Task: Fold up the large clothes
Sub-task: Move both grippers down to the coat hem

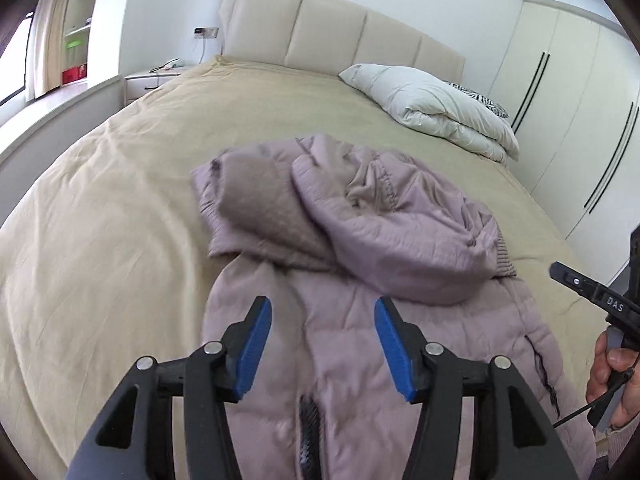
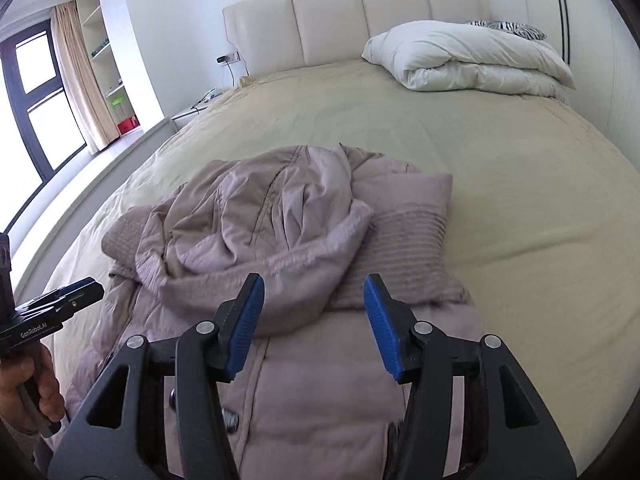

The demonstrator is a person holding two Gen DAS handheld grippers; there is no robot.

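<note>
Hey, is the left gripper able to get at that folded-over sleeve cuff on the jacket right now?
Probably yes. The left gripper has open, empty jaws pointing down over the jacket, and the sleeve cuff lies exposed on top, ahead and to its right, with nothing visibly between them.

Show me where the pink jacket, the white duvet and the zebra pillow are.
pink jacket (image 1: 400, 232), left wrist view, on the folded-over upper part.
white duvet (image 2: 460, 56), right wrist view, on its top surface.
zebra pillow (image 2: 508, 28), right wrist view, on the striped part showing behind the duvet.
</note>
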